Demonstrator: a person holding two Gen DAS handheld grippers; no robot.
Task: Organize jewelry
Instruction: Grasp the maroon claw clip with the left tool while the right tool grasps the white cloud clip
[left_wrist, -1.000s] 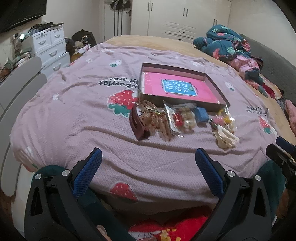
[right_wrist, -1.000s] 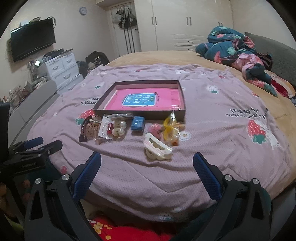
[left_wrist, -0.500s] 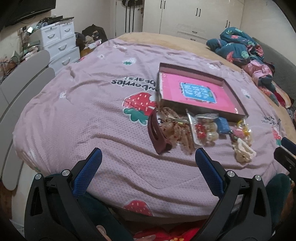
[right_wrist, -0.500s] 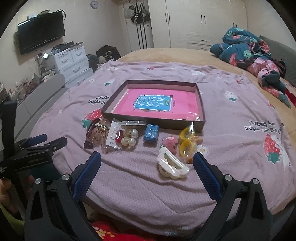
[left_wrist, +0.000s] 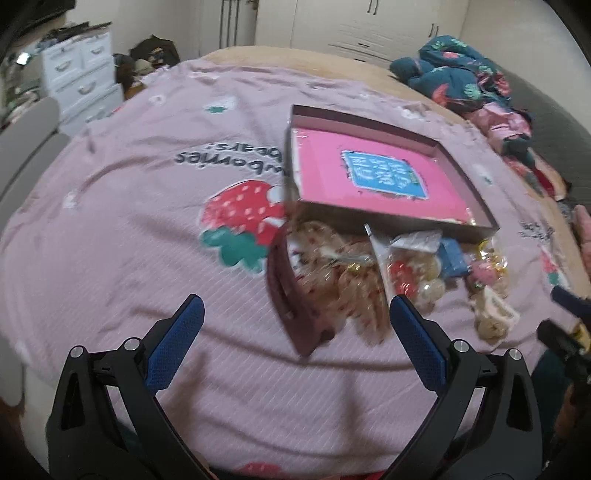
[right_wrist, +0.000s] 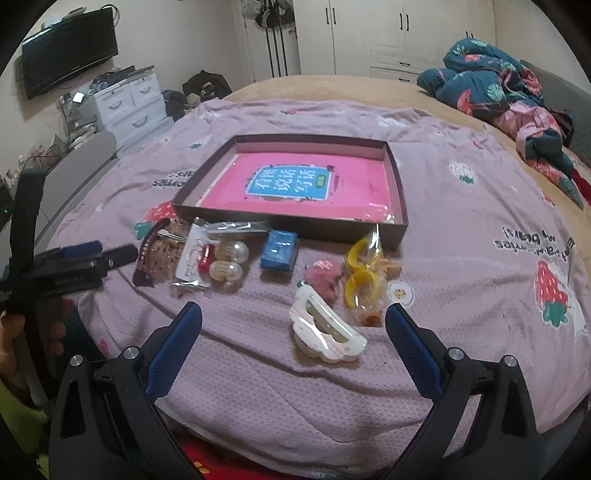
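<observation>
Ahead, white hair clip (right_wrist: 325, 328) between right fingers (right_wrist: 173, 345) — apart, left fingers (left_wrist: 175, 341) apart — maroon clip (left_wrist: 291, 295) between

A lilac strawberry-print quilted bedspread (right_wrist: 461, 258) covers the bed, a crumpled teal floral blanket (right_wrist: 487, 88) lies at its far right, and a white plastic drawer unit (right_wrist: 129, 105), black wall-mounted television (right_wrist: 70, 50) and cream wardrobe doors (right_wrist: 369, 33) stand beyond.

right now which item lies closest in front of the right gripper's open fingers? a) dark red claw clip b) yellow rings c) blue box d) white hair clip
d: in the right wrist view the white hair clip lies on the bedspread nearest the right gripper, with the other pieces farther off toward the tray.
</observation>
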